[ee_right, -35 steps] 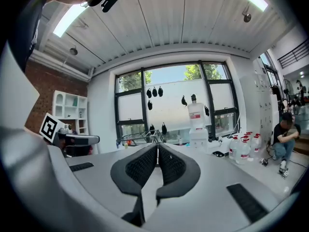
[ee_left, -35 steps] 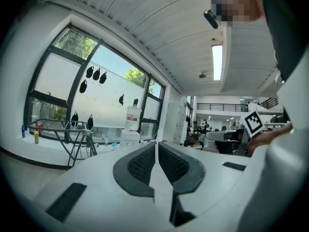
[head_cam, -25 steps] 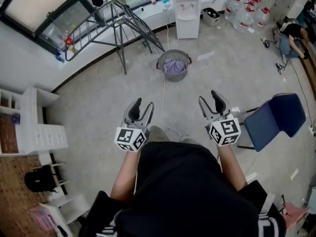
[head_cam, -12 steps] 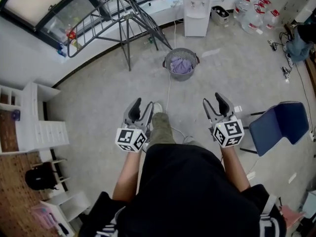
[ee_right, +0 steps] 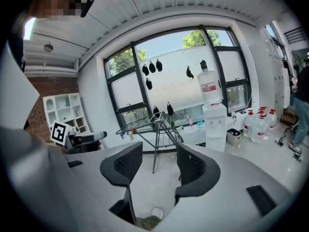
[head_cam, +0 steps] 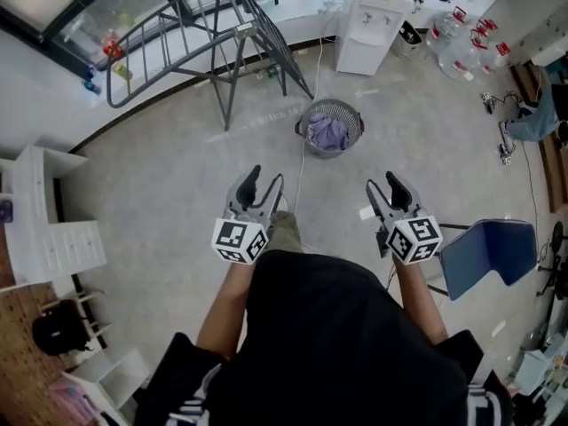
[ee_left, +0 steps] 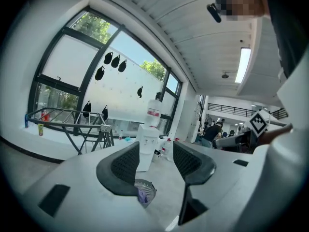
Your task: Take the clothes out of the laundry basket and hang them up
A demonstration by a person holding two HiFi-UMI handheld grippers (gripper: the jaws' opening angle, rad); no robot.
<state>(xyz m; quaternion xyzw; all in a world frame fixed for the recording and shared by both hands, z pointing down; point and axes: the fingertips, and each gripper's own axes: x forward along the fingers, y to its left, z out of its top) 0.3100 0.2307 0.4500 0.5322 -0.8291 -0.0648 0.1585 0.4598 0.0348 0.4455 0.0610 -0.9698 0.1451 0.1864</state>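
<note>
Clothes [head_cam: 328, 134]: purple heap in the laundry basket [head_cam: 330, 104], which stands on the floor near the drying rack [head_cam: 240, 27], likely so hanging is a short carry.
Left gripper [head_cam: 264, 181]: jaws parted, nothing between them; held at the waist, pointing at the basket.
Right gripper [head_cam: 383, 185]: also parted and empty, tipped slightly down.
Stage: approach, I judge; the 2 grippers are well apart from the basket.

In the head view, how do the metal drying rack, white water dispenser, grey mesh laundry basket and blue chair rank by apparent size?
1. metal drying rack, clearly largest.
2. blue chair and white water dispenser: about alike, left unranked.
3. grey mesh laundry basket, smallest.
</note>
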